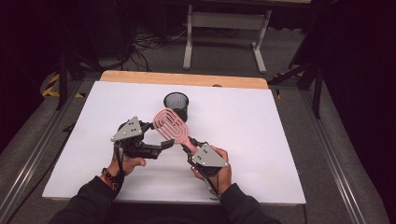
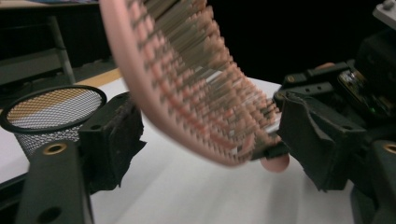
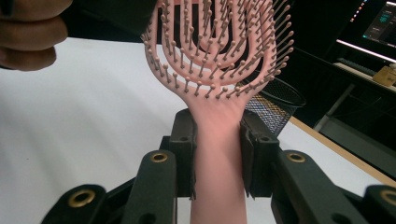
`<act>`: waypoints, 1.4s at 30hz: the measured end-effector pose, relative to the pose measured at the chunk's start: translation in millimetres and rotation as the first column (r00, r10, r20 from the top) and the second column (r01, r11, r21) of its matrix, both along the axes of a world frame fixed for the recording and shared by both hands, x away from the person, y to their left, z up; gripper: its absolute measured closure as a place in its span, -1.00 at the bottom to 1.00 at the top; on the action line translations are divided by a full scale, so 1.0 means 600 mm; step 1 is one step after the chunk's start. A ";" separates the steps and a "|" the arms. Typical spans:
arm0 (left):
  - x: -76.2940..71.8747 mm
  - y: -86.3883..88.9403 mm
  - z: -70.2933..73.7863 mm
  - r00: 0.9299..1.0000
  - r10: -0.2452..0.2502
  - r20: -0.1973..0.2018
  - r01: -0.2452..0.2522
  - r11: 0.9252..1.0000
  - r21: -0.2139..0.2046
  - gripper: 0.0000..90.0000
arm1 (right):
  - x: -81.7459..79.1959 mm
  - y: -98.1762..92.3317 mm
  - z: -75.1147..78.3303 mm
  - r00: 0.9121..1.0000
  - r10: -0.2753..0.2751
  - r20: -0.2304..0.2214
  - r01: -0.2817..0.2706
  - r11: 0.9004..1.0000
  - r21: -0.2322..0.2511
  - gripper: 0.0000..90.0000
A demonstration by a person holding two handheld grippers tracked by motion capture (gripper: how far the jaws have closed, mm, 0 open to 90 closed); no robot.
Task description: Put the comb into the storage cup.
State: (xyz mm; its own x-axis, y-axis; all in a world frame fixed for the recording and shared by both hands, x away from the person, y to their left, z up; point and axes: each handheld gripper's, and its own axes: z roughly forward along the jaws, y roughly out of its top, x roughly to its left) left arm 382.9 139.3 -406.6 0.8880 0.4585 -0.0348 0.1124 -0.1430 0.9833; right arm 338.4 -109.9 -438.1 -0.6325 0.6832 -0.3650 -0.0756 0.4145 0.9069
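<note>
From the high view, you work over a white rectangular table top with a bare wooden strip along its far edge. Your right gripper grips the handle of a pink vented plastic hairbrush, whose head angles up and away toward a black wire-mesh cup standing upright near the table's middle. Your left gripper reaches in from the left, its tips just beside the lower edge of the brush head. Your left hand and right hand hold the tools, dark sleeves entering at the bottom.

In the left gripper view, your left gripper stands wide apart, one black padded jaw on either side of the hairbrush, which hangs between them with no visible contact on either pad. The mesh cup sits behind the left jaw, and the other gripper holds the brush at the right.

In the right gripper view, your right gripper is closed tight on the hairbrush handle, both pads pressing its sides, bristles facing the camera. The mesh cup stands behind the brush head at the right, and part of a hand shows at upper left.
</note>
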 end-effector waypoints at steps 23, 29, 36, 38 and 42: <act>0.002 0.001 0.007 1.000 0.016 0.014 -0.015 0.996 -0.085 0.31 | 0.001 0.030 -0.029 0.999 -0.035 0.000 0.035 0.999 -0.030 0.54; -0.002 0.000 0.013 1.000 -0.016 0.023 0.019 0.994 -0.110 0.38 | 0.001 0.030 -0.028 1.000 -0.029 -0.003 0.029 0.999 -0.021 0.55; -0.004 -0.003 0.019 0.999 -0.021 0.035 0.024 0.994 -0.111 0.39 | 0.001 0.028 -0.025 1.000 -0.021 -0.009 0.021 1.000 0.001 0.54; -0.004 -0.003 0.020 0.999 -0.018 0.037 0.022 0.994 -0.106 0.40 | 0.001 0.028 -0.025 1.000 -0.022 -0.010 0.022 1.000 0.002 0.52; -0.005 -0.002 0.023 0.999 -0.011 0.043 0.015 0.995 -0.097 0.40 | 0.002 0.028 -0.024 1.000 -0.015 -0.018 0.015 1.000 0.010 0.51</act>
State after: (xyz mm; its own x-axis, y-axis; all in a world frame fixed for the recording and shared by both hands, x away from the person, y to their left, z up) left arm 379.9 138.3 -392.5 0.8955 0.4432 -0.0410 0.0691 -0.0476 0.9965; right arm 339.6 -93.3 -452.7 -0.6288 0.6961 -0.3465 -0.0529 0.4063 0.9122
